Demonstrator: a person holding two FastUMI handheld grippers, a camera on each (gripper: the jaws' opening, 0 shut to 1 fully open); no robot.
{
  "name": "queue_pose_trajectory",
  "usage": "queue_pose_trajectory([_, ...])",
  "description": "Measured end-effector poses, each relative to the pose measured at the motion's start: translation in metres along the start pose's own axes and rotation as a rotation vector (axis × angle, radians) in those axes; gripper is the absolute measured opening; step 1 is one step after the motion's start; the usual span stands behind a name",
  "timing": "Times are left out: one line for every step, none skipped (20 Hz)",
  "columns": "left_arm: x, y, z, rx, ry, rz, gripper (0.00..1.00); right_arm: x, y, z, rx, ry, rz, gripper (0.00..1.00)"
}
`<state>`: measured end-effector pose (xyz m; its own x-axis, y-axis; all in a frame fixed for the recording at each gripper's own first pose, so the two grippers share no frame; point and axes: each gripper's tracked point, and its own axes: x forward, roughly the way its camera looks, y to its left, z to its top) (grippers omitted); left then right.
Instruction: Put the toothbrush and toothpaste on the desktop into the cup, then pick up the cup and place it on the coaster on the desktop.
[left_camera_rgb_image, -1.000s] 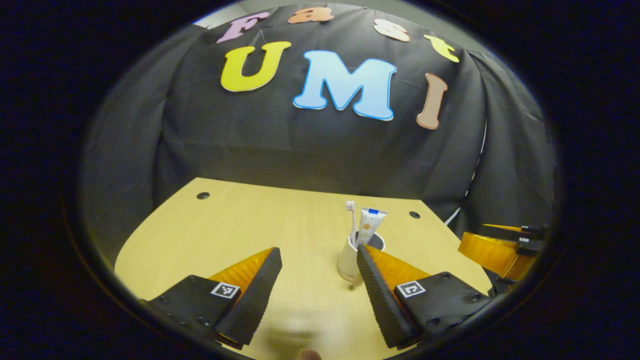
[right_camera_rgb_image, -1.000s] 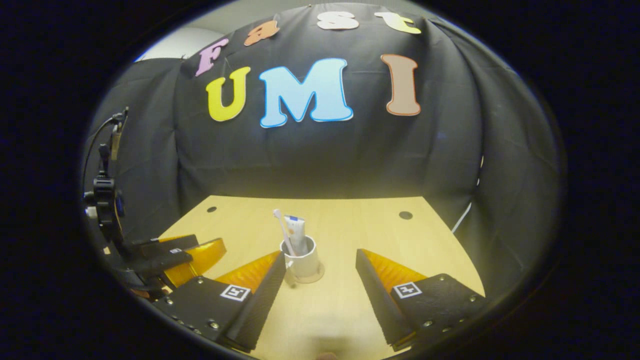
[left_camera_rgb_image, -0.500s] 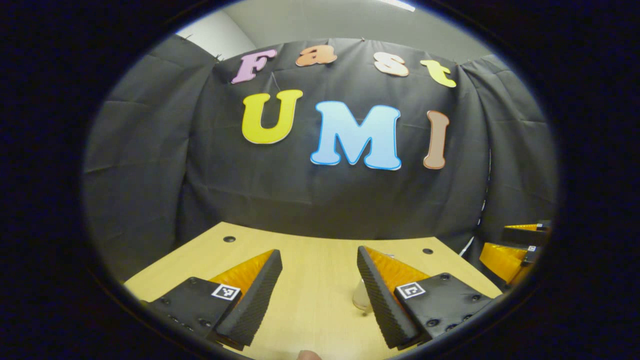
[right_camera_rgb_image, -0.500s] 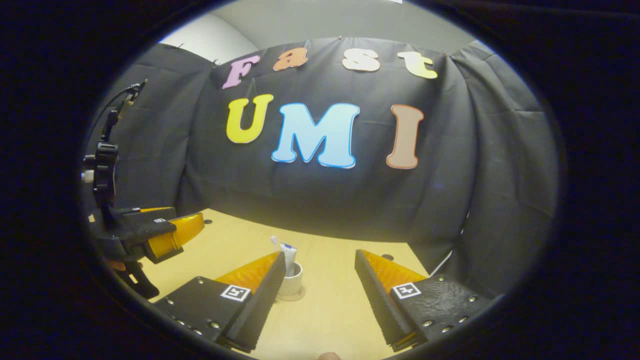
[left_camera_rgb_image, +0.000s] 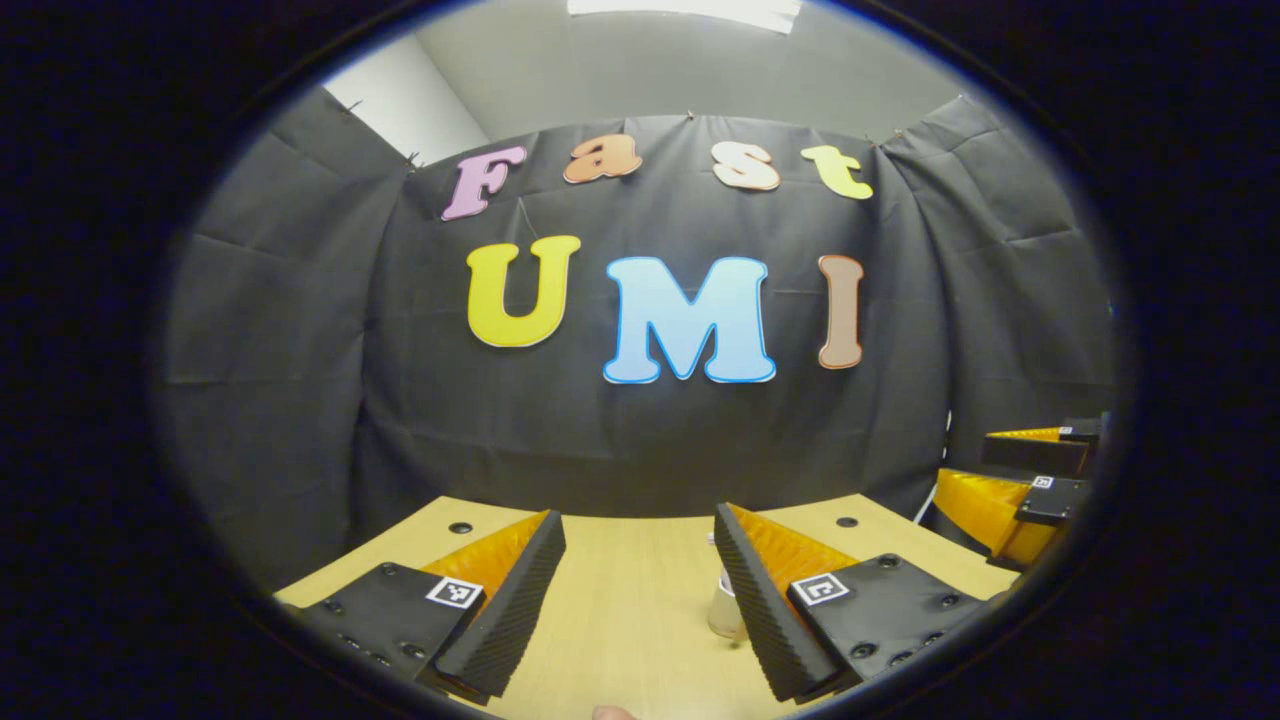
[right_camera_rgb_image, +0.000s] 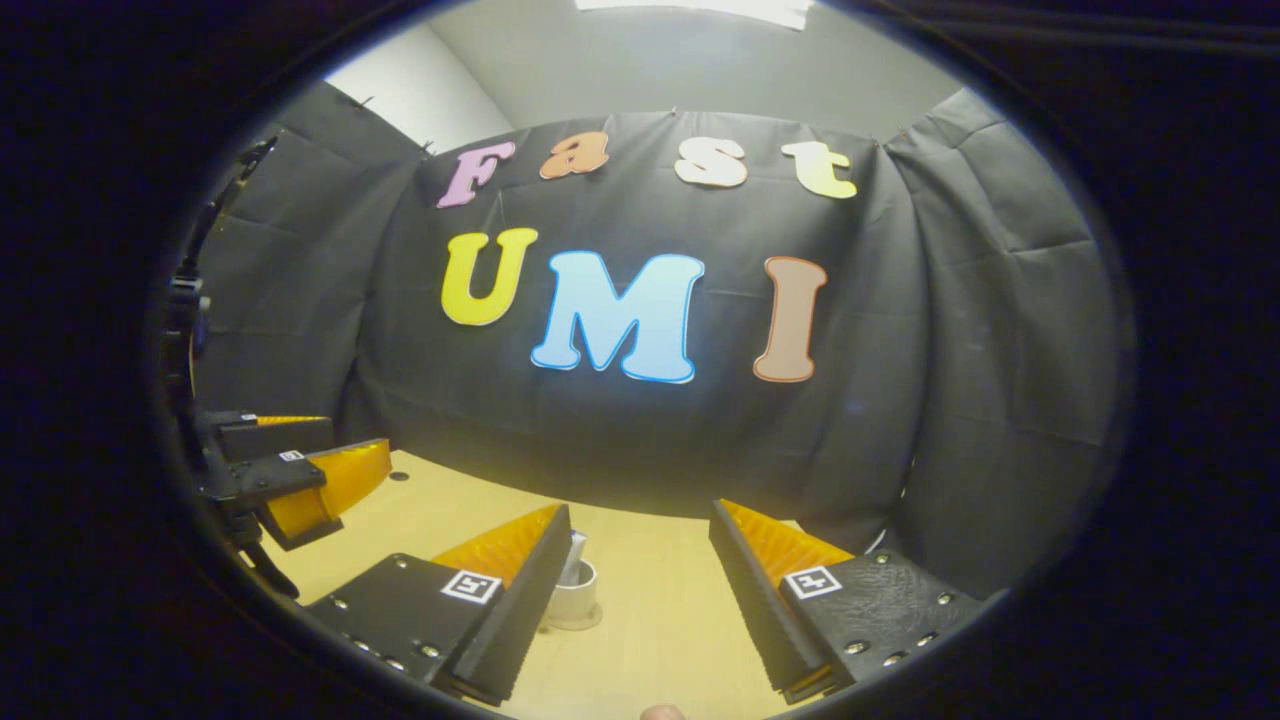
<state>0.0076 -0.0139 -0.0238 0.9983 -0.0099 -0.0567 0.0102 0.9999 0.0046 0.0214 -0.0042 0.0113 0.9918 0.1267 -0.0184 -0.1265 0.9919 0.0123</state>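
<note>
Judging the task finished, I saw the cup (right_camera_rgb_image: 578, 592) standing on its coaster (right_camera_rgb_image: 572, 622) on the tabletop (right_camera_rgb_image: 660, 610), both tools, left tool (left_camera_rgb_image: 637, 590) and right tool (right_camera_rgb_image: 637, 592), spread apart and empty, needing only to retreat.

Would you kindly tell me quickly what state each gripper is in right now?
Left gripper: jaws open, holding nothing.
Right gripper: jaws open, holding nothing; the cup stands free on the desk.

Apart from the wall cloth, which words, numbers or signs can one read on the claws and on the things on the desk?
Markers on the left claw and the right claw: square black-and-white patterns, no words.
Toothpaste in the cup: print too small to read.
No readable text.
</note>
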Motion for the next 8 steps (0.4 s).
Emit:
queue_pose_trajectory([-0.0012, -0.0005, 0.0021, 0.002, -0.008, -0.011, 0.94, 0.0002, 0.0015, 0.0000, 0.008, -0.003, -0.005, 0.88])
queue_pose_trajectory([-0.0016, 0.0009, 0.0035, 0.007, -0.014, -0.017, 0.94, 0.0005, 0.0032, -0.0005, 0.013, -0.006, -0.010, 0.87])
queue_pose_trajectory([-0.0018, 0.0039, 0.0029, 0.015, -0.017, -0.020, 0.94, 0.0002, 0.0046, -0.0022, 0.016, -0.003, -0.014, 0.88])
queue_pose_trajectory([-0.0012, 0.0049, 0.0021, 0.024, -0.016, -0.025, 0.94, -0.0010, 0.0059, -0.0042, 0.015, 0.004, -0.020, 0.88])
queue_pose_trajectory([-0.0010, 0.0049, 0.0014, 0.030, -0.017, -0.034, 0.96, -0.0022, 0.0074, -0.0051, 0.013, 0.007, -0.024, 0.88])
queue_pose_trajectory([-0.0009, 0.0051, 0.0010, 0.032, -0.020, -0.041, 0.96, -0.0035, 0.0083, -0.0049, 0.009, 0.011, -0.031, 0.88])
queue_pose_trajectory([0.0007, 0.0042, -0.0001, 0.033, -0.018, -0.051, 0.96, -0.0044, 0.0084, -0.0052, 0.004, 0.014, -0.038, 0.88])
queue_pose_trajectory([0.0018, 0.0043, -0.0024, 0.030, -0.012, -0.058, 0.94, -0.0058, 0.0089, -0.0053, 0.000, 0.017, -0.045, 0.88])
